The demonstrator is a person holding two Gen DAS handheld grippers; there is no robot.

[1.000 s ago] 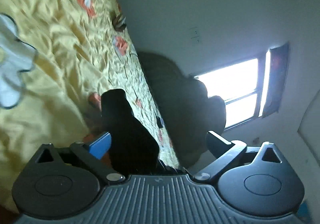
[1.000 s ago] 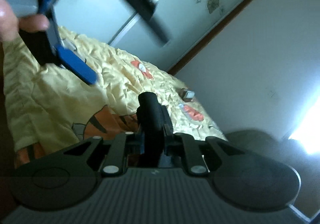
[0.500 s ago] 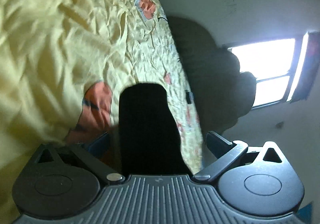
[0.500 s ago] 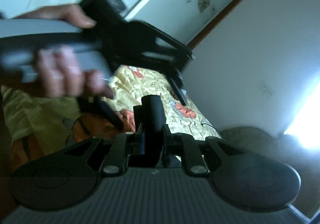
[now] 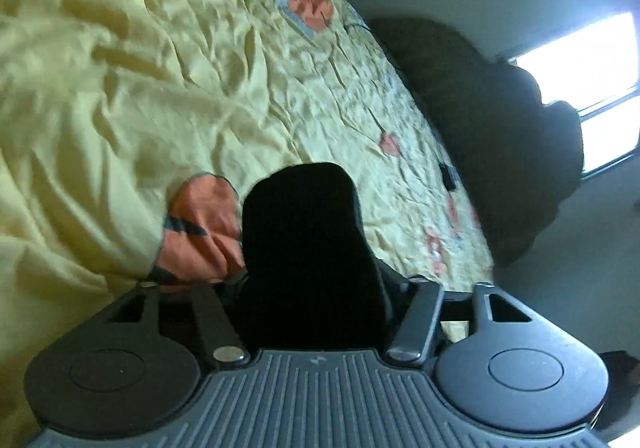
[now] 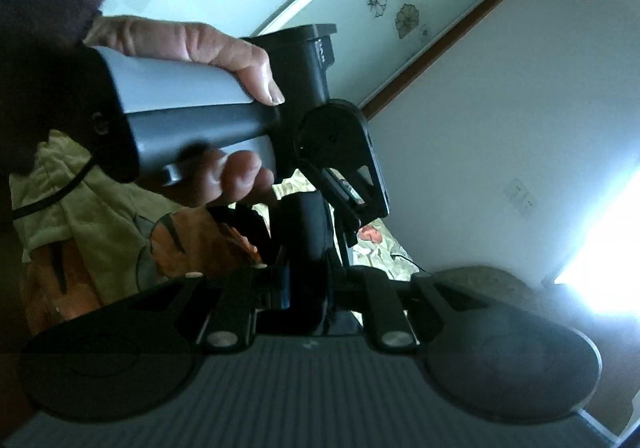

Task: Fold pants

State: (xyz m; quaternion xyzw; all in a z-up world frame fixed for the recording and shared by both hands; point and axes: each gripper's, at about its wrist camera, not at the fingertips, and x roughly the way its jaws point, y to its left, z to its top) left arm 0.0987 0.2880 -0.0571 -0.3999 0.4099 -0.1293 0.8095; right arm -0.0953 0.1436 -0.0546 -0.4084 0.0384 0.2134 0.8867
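Over the bed, on the left side, the left gripper (image 5: 316, 284) has its jaws drawn in on a thick bunch of black cloth, which I take to be the pants (image 5: 300, 232); the cloth fills the whole gap and hides the fingertips, so the grip looks firm. Under it lies the wrinkled yellow bedspread (image 5: 140, 68), with an orange printed patch (image 5: 200, 224) just beside the held cloth. Further right a dark heap (image 5: 480, 120) rests along the far edge of the bed, and behind it is a bright window (image 5: 592, 96). Moving to the right side, the person's left hand (image 6: 224, 56) wraps the grey handle and comes very near to the right gripper (image 6: 308, 276). This gripper is also closed on a narrow fold of the same black cloth, and its jaws stand tight together. Behind them is a pale door with flower prints (image 6: 400, 8). I think the fold is in the middle of its course: both ends are caught and brought close together above the bed, which suggests one half is being laid onto the other. Nothing shows a finished, flat fold on the bedspread. What is left, I suppose, is to lay the cloth down, let it go and smooth it. How the rest of the pants hangs I cannot see.
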